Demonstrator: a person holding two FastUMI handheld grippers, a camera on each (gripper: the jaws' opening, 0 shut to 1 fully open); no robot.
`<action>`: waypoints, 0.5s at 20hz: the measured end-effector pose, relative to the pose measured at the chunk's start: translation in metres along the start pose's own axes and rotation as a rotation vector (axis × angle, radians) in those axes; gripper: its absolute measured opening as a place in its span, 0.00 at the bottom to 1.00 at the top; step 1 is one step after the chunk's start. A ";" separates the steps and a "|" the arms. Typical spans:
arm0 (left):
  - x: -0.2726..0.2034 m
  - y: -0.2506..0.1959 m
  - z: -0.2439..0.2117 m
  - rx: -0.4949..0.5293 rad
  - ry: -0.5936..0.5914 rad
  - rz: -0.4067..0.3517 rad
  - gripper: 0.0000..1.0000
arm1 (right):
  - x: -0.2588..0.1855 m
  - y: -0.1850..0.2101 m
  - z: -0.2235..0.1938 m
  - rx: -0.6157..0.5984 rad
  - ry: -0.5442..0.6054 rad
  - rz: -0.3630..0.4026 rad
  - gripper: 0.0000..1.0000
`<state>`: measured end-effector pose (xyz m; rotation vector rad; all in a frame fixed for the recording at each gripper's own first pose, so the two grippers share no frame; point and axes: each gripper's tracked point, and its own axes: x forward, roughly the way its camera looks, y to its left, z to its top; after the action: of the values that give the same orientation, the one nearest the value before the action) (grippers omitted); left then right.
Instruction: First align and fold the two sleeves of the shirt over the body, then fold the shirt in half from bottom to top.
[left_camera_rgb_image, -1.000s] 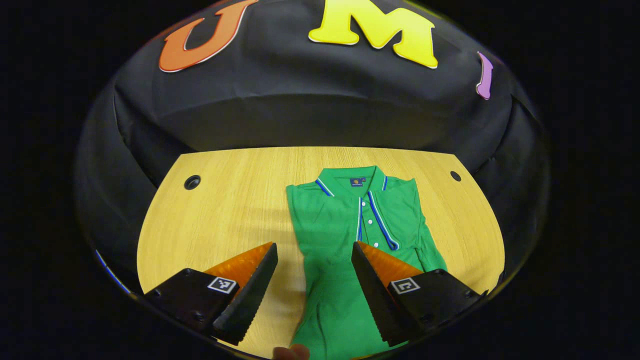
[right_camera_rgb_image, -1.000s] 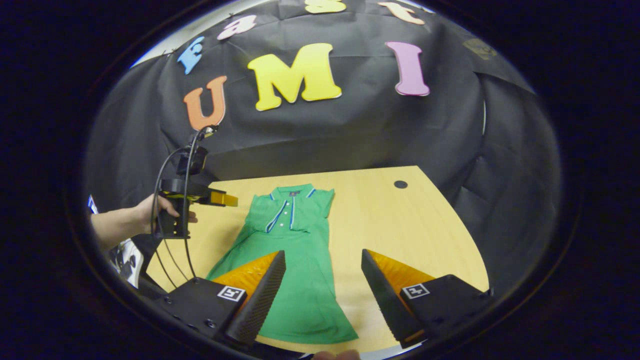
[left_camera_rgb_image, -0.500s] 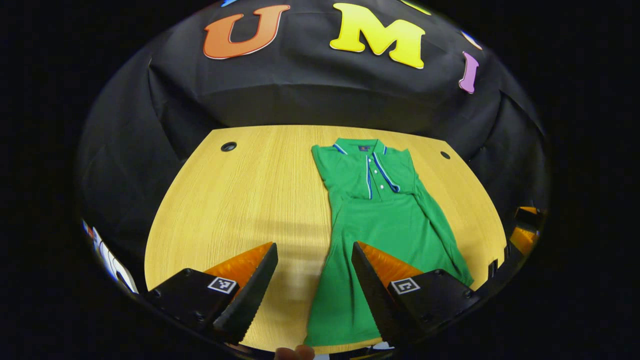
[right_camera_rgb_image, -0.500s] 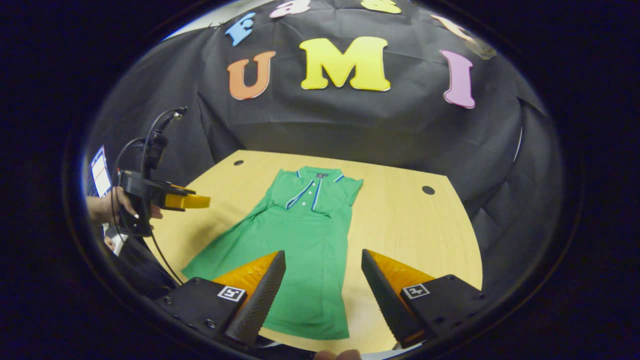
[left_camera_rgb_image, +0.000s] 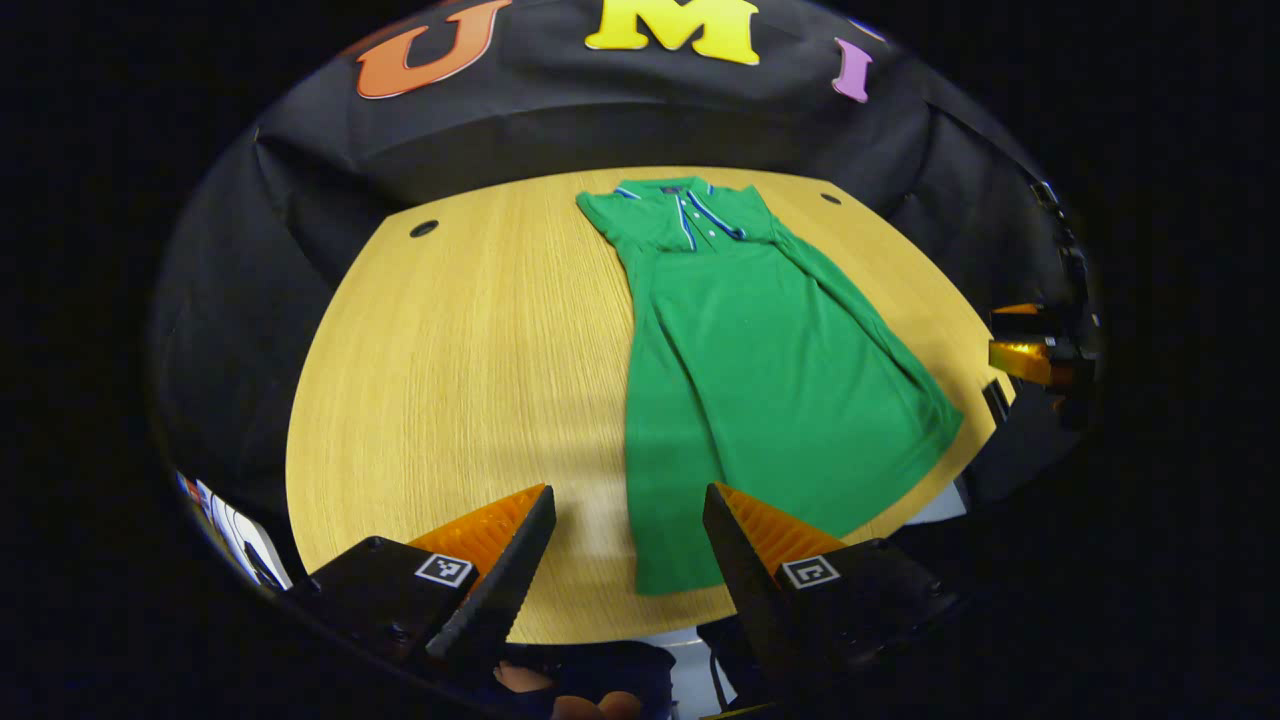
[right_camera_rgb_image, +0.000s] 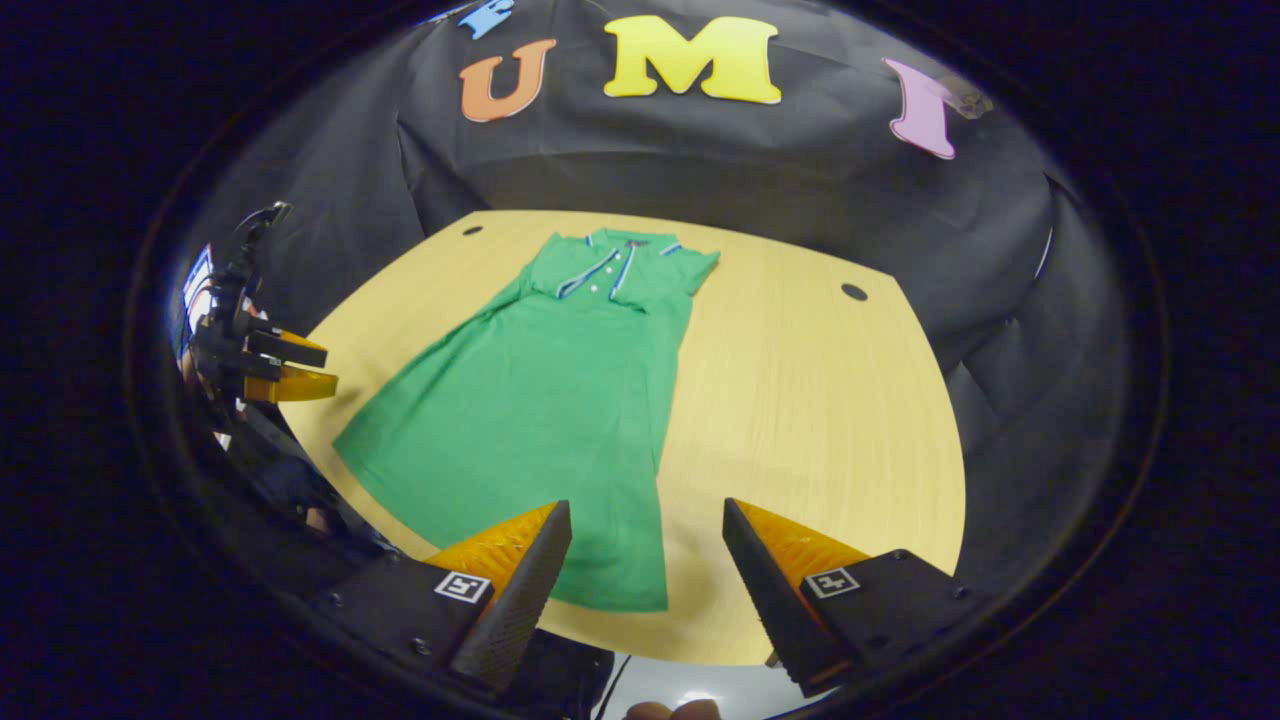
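Looking through the left gripper view, the green shirt (left_camera_rgb_image: 760, 370) lies flat on the worktop (left_camera_rgb_image: 470, 380), collar at the far side and hem at the near edge. Both sleeves appear folded in over the body, so I judge the first step finished. The bottom-to-top fold is not yet done, since the hem lies at the near edge. The left tool (left_camera_rgb_image: 625, 545) hangs above the near edge with its jaws spread wide, holding nothing and touching nothing. The near left corner of the hem shows between its fingers.

In the right gripper view, the shirt (right_camera_rgb_image: 540, 400) shows the same long narrow shape, running from the far collar to the near hem. The right tool (right_camera_rgb_image: 647, 555) is also spread apart and empty, above the near right corner of the hem. The left tool (right_camera_rgb_image: 300, 372) shows at the left edge, off the cloth.
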<state>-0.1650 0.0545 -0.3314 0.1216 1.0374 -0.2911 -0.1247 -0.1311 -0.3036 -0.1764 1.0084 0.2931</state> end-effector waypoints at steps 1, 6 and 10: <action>0.001 -0.006 -0.013 0.006 0.022 -0.019 0.96 | 0.003 0.001 -0.012 -0.004 0.029 0.006 0.93; 0.013 -0.022 -0.044 0.053 0.070 -0.060 0.96 | 0.018 0.019 -0.054 -0.074 0.117 0.043 0.98; 0.026 -0.031 -0.055 0.079 0.096 -0.089 0.96 | 0.032 0.024 -0.073 -0.123 0.170 0.052 0.98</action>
<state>-0.2078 0.0338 -0.3802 0.1624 1.1284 -0.4107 -0.1755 -0.1236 -0.3696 -0.2906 1.1647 0.3933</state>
